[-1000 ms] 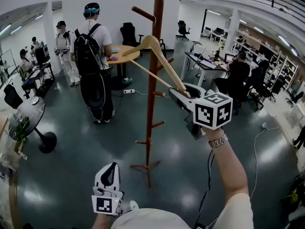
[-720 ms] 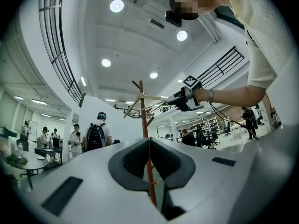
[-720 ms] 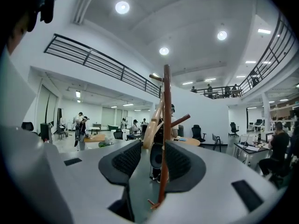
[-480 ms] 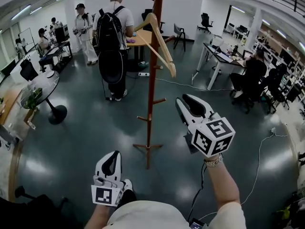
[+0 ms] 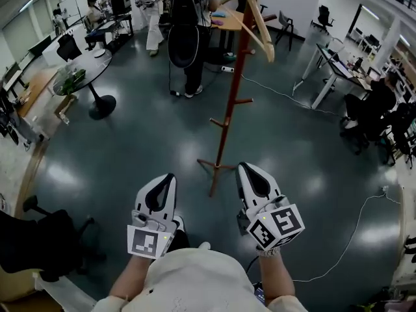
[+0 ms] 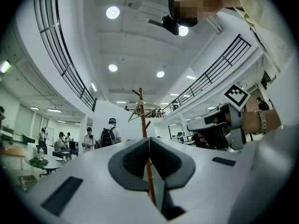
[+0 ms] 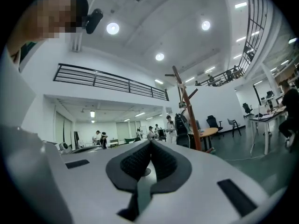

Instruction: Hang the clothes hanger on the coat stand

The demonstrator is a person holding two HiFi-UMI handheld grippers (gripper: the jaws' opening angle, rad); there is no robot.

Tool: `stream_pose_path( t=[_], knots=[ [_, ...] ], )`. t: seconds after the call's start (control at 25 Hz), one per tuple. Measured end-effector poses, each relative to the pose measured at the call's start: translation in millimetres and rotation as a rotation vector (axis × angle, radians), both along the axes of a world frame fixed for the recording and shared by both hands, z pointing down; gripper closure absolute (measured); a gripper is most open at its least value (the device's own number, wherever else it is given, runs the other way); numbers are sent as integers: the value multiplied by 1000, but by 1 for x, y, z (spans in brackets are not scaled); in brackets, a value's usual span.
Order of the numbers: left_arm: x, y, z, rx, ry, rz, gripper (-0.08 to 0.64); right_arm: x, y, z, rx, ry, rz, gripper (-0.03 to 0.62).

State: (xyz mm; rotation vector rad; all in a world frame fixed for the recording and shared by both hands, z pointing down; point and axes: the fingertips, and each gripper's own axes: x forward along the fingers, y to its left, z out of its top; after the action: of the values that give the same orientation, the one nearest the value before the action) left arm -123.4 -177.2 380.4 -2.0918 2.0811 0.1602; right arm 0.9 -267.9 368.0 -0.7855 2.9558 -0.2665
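The wooden clothes hanger point(image 5: 257, 19) hangs from a top peg of the brown coat stand point(image 5: 226, 112), free of both grippers. In the left gripper view the hanger point(image 6: 145, 110) and the stand point(image 6: 142, 122) show far ahead. My right gripper point(image 5: 245, 168) is low and close to my body, on the near side of the stand's base. Its jaws are closing and meet pad to pad point(image 7: 150, 144) with nothing between them. My left gripper point(image 5: 170, 177) is beside it, shut and empty point(image 6: 149, 140). The stand's pole point(image 7: 188, 108) rises to the right in the right gripper view.
A person with a black backpack point(image 5: 186, 19) stands beyond the stand by an orange table point(image 5: 227, 19). A round table point(image 5: 83, 70) is at the left and desks point(image 5: 333, 60) at the right. A cable point(image 5: 354, 229) runs over the dark floor. A black chair point(image 5: 39, 239) is at my left.
The right gripper let go of the hanger, which now hangs on the stand. It came down beside the left gripper and shut. The head view tipped down and away from the stand.
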Motion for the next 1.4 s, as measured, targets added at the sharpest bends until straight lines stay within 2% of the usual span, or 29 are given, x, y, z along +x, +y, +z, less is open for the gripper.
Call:
stream_pose_path(
  t=[0.12,0.28,0.44,0.52,0.68,0.88,1.16,1.4],
  knots=[
    [8,7,0,-10,-7,3,546,-4,21,18,-31,0,-5,574],
    [15,14,11,-32,24,25,546,-8,40,48,-101,19,14,574],
    [26,24,43,-101,36,89,546,-18,57,78,-141,46,9,574],
    [35,29,52,-116,51,113,546,-19,64,83,-131,49,13,574],
    [41,32,49,-92,89,125,546,-16,70,78,-59,30,16,574],
    [34,42,66,-157,46,133,546,-17,79,83,-56,37,18,574],
    [36,35,60,-118,80,131,546,-20,80,89,-28,69,-15,574],
    [42,36,70,-172,50,145,546,-14,82,89,-16,89,-8,574]
  ],
)
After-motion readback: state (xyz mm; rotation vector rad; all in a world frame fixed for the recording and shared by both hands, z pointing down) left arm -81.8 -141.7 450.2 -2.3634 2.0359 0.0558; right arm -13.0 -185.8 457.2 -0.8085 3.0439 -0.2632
